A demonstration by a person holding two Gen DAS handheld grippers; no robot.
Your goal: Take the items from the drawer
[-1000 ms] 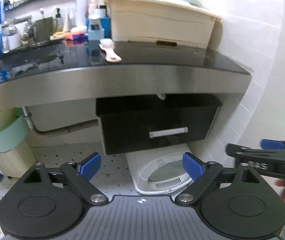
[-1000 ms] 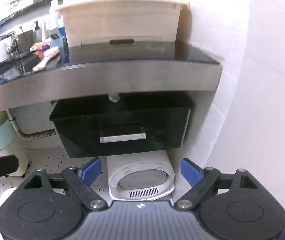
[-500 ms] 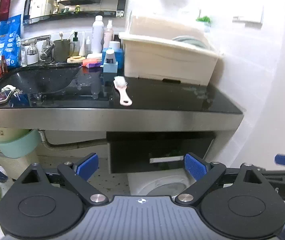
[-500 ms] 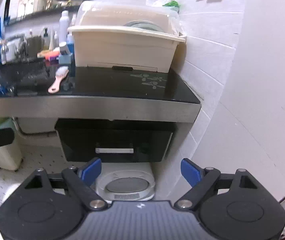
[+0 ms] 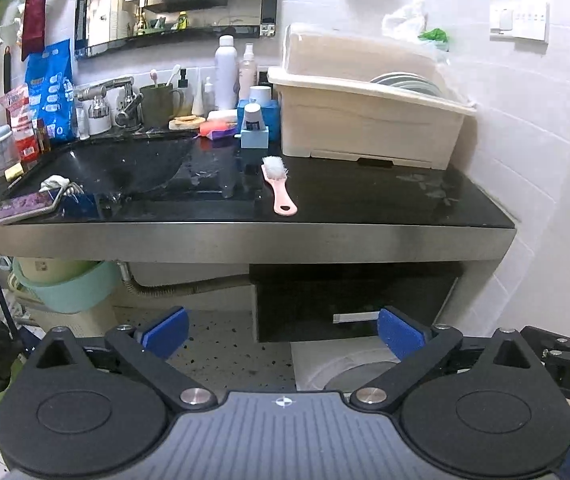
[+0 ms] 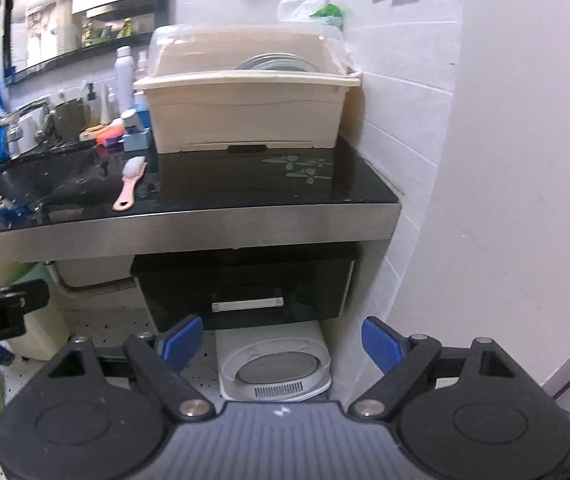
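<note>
White tiled walls back a black counter point(image 5: 365, 200) with a steel front edge. Under the counter's right part hangs the black drawer point(image 6: 245, 284), shut, its white handle point(image 6: 247, 304) facing out; no items from it show. On the counter above the drawer stands a cream dish box point(image 5: 369, 124), and left of that lies a pink brush point(image 5: 279, 186). Below the drawer a white scale point(image 6: 275, 364) sits on the floor. The left gripper point(image 5: 281, 332) is empty, its blue fingers point(image 5: 165, 330) spreading wider. The right gripper point(image 6: 283, 340) is wide apart, also holding nothing. Both hang in front of the drawer, clear of it.
</note>
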